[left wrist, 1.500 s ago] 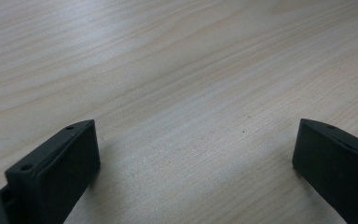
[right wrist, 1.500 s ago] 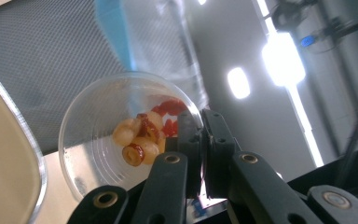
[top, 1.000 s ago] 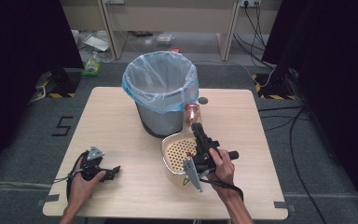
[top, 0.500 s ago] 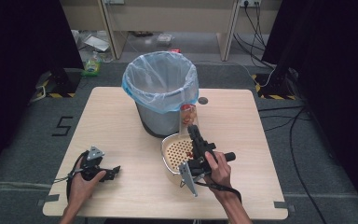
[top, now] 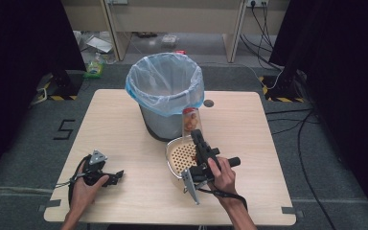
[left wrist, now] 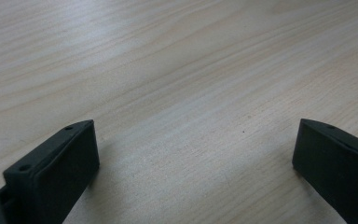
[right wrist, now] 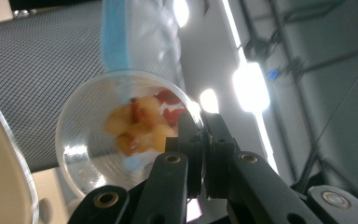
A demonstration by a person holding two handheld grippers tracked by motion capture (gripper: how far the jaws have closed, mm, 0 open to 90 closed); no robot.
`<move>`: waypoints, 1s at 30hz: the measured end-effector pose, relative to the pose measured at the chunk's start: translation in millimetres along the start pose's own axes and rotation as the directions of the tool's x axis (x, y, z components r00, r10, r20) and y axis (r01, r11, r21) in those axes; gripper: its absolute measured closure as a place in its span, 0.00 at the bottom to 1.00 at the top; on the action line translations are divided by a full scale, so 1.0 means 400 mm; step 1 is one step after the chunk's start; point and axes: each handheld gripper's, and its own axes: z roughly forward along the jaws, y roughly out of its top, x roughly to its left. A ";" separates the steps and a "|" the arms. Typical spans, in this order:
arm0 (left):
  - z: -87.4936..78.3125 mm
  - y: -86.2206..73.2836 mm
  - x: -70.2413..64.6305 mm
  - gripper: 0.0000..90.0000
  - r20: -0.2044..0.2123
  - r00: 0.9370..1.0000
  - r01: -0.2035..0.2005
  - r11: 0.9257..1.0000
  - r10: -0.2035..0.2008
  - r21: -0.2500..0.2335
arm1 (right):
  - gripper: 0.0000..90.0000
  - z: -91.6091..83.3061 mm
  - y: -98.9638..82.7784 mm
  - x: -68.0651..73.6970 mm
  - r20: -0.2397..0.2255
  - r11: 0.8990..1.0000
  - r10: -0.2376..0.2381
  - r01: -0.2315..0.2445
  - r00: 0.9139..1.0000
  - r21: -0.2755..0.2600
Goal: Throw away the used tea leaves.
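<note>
A clear plastic cup [top: 190,122] with yellow and red fruit pieces [right wrist: 140,123] hangs tilted beside the grey mesh bin [top: 165,120]. My right gripper [top: 195,135] is shut on the cup's rim [right wrist: 186,109], its jaws pinched together in the right gripper view. Under the cup lies a cream perforated strainer [top: 179,155]. At the table's front left my left gripper [top: 117,175] rests in the person's hand. In the left gripper view its jaws stand wide apart over bare wood, so the left gripper [left wrist: 196,154] is open and holds nothing.
The bin carries a blue-tinted plastic liner [top: 165,84] and stands at the back middle of the wooden table [top: 249,129]. A small dark round hole [top: 208,102] sits right of the bin. Cables and clutter lie on the floor behind the table.
The right gripper and the cup have shifted slightly to the left, closer to the bin. The left gripper has not moved.
</note>
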 end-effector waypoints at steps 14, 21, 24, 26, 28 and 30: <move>0.000 0.000 0.000 0.00 0.000 1.000 0.000 1.000 0.000 0.000 | 0.97 0.004 -0.005 0.008 0.016 1.000 -0.023 0.023 1.000 0.003; 0.000 0.000 0.000 0.00 0.000 1.000 0.001 1.000 -0.001 0.000 | 0.97 -0.005 0.003 0.004 0.045 0.999 -0.040 0.041 0.998 -0.035; 0.000 0.000 0.000 0.00 0.000 1.000 0.000 1.000 0.000 0.000 | 0.97 -0.004 0.002 0.008 0.035 0.999 -0.037 0.038 0.999 -0.021; 0.000 0.000 0.000 0.00 0.000 1.000 0.000 1.000 0.000 0.000 | 0.97 -0.004 0.005 0.004 0.036 0.999 -0.036 0.036 0.999 -0.023; 0.000 0.000 0.000 0.00 0.000 1.000 0.000 1.000 0.000 0.000 | 0.97 0.003 0.003 0.008 0.027 0.999 -0.043 0.043 0.999 -0.013; 0.000 0.000 0.000 0.00 0.000 1.000 0.000 1.000 0.000 0.000 | 0.97 -0.001 0.004 0.008 0.031 0.999 -0.027 0.027 0.999 -0.020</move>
